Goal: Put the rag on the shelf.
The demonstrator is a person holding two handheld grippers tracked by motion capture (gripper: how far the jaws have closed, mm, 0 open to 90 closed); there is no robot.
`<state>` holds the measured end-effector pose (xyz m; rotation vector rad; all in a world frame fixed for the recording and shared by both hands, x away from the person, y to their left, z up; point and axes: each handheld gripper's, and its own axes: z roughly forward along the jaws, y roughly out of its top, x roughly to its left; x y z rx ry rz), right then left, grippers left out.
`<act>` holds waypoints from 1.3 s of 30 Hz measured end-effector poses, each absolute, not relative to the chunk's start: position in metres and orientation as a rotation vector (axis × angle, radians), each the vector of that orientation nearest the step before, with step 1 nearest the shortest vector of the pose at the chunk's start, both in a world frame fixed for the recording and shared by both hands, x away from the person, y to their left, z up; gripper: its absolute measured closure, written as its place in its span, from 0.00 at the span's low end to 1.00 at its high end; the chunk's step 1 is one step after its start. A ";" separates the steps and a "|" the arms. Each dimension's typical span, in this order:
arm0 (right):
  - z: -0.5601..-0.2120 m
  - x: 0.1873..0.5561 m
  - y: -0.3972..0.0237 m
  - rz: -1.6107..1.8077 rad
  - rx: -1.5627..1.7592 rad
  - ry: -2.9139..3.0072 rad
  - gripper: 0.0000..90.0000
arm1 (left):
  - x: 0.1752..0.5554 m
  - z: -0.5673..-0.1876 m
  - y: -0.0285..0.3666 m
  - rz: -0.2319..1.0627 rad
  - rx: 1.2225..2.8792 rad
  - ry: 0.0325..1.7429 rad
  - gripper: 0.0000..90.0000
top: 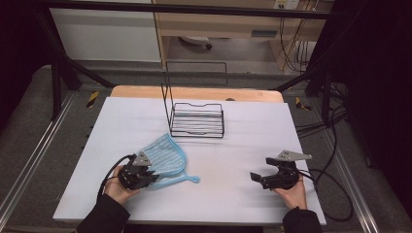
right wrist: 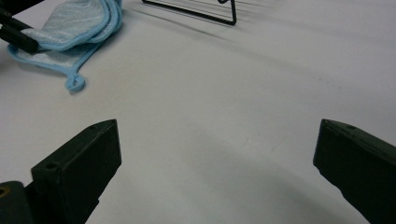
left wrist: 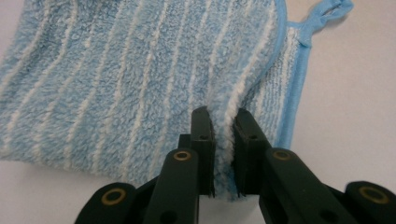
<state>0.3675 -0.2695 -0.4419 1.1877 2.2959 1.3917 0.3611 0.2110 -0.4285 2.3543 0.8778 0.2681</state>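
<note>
- Black jaws of the left gripper (left wrist: 223, 154) are clamped on a raised fold of the fluffy light-blue striped towel (left wrist: 130, 84), the pile squeezed tight between them in the left gripper view.
- Up in the high view, that left gripper (top: 145, 177) sits at the near left of the white table top (top: 233, 145), the person's left hand (top: 116, 187) wrapped round its back, nipping the towel's (top: 167, 158) near edge.
- Over on the near right, the right gripper (top: 256, 177) is held by the right hand (top: 291, 191) just above the table, jaws spread wide with nothing between them; the right gripper view shows bare white surface in the gap.
- The towel lies crumpled left of centre, its blue-trimmed hanging loop (top: 194, 179) trailing out to the right, flat on the table.
- Farther back, near the middle, stands a black wire rack (top: 197, 121) with a tall upright frame, well apart from the towel.
- Beyond the table's far wooden edge (top: 194, 92), grey floor and cables.
</note>
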 end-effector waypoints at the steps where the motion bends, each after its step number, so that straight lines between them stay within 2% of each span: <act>1: -0.442 0.367 -0.269 1.394 1.199 2.296 0.02 | 0.360 -0.428 0.213 0.263 2.356 0.875 0.89; 9: -0.442 0.367 -0.268 1.390 1.192 2.305 0.02 | 0.348 -0.428 0.233 0.235 2.347 0.876 0.87; 12: -0.442 0.367 -0.266 1.386 1.197 2.307 0.02 | 0.345 -0.428 0.237 0.224 2.328 0.885 0.83; 19: -0.438 0.366 -0.258 1.395 1.172 2.310 0.03 | 0.333 -0.411 0.249 0.245 2.179 0.947 0.56; 23: -0.434 0.368 -0.244 1.399 1.146 2.321 0.06 | 0.337 -0.418 0.258 0.257 2.132 1.070 0.46; 26: -0.429 0.369 -0.227 1.414 1.121 2.330 0.08 | 0.341 -0.428 0.264 0.219 2.088 1.178 0.46; 30: -0.423 0.374 -0.192 1.421 1.094 2.365 0.14 | 0.340 -0.437 0.265 0.193 2.076 1.237 0.44; 34: -0.421 0.379 -0.164 1.429 1.064 2.398 0.19 | 0.338 -0.441 0.262 0.196 2.089 1.247 0.47; 36: -0.420 0.385 -0.139 1.436 1.039 2.424 0.23 | 0.338 -0.441 0.262 0.191 2.089 1.247 0.54; 39: -0.422 0.390 -0.120 1.429 1.030 2.448 0.26 | 0.337 -0.441 0.262 0.193 2.092 1.246 0.58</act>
